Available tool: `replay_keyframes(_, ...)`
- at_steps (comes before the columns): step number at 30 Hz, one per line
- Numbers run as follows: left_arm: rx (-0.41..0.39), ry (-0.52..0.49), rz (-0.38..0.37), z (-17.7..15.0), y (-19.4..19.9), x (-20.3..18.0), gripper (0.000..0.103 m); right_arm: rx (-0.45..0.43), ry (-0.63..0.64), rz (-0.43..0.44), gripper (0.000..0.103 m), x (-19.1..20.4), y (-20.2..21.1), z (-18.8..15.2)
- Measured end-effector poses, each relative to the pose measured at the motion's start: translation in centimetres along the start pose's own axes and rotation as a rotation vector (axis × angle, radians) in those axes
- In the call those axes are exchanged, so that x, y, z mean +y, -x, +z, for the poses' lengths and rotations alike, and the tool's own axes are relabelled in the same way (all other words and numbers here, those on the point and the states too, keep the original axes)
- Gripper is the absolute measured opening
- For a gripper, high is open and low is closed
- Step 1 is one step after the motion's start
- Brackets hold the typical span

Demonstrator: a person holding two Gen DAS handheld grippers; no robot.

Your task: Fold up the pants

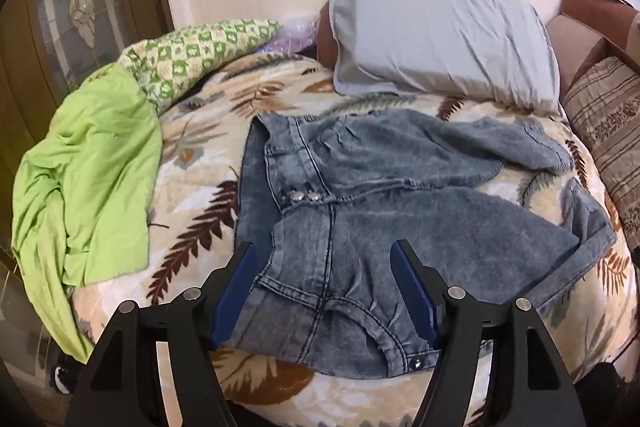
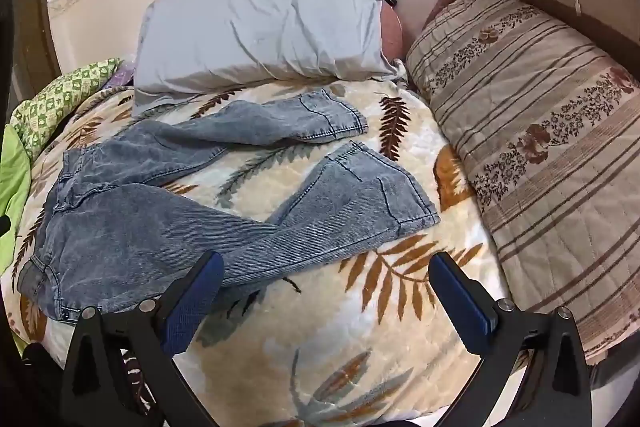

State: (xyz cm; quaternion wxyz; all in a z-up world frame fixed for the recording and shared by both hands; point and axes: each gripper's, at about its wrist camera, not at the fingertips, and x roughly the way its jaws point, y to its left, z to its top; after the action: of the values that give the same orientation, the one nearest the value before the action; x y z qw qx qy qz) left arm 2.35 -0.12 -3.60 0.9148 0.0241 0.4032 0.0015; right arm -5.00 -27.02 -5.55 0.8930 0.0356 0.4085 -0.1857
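Observation:
Faded blue jeans (image 1: 400,195) lie spread on a leaf-patterned blanket (image 1: 200,155), waist at the left, legs reaching right. In the right wrist view the jeans (image 2: 132,223) show two legs apart, with both cuffs toward the right. My left gripper (image 1: 324,251) is open, just above the waist and hip area near the front edge, holding nothing. My right gripper (image 2: 326,267) is open and empty, above the blanket (image 2: 320,327) beside the near leg, its left finger (image 2: 196,295) close over the leg's edge.
A grey pillow (image 1: 440,39) leans on the wall at the back. A green sheet (image 1: 88,179) and green patterned quilt (image 1: 192,55) lie at the left. A striped brown quilt (image 2: 540,115) is bunched along the right. A wooden door (image 1: 72,7) stands at the far left.

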Motion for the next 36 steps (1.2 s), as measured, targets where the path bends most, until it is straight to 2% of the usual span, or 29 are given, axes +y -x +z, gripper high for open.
replay_keyframes(13, 0.0, 0.035, -0.001, -0.5, -1.4, 1.0, 0.069, 0.012, -0.025, 0.018, 0.102, -1.3, -0.8, 0.5)
replay_keyframes(20, 0.028, 0.016, -0.003, -0.4, -2.3, 0.4, 0.069, 0.017, -0.002, 0.017, 0.102, -1.1, -1.1, 0.4)
replay_keyframes(36, 0.048, -0.009, -0.028, 0.1, -3.0, 0.0, 0.069, 0.043, -0.036, 0.023, 0.102, -2.4, -1.6, -0.1)
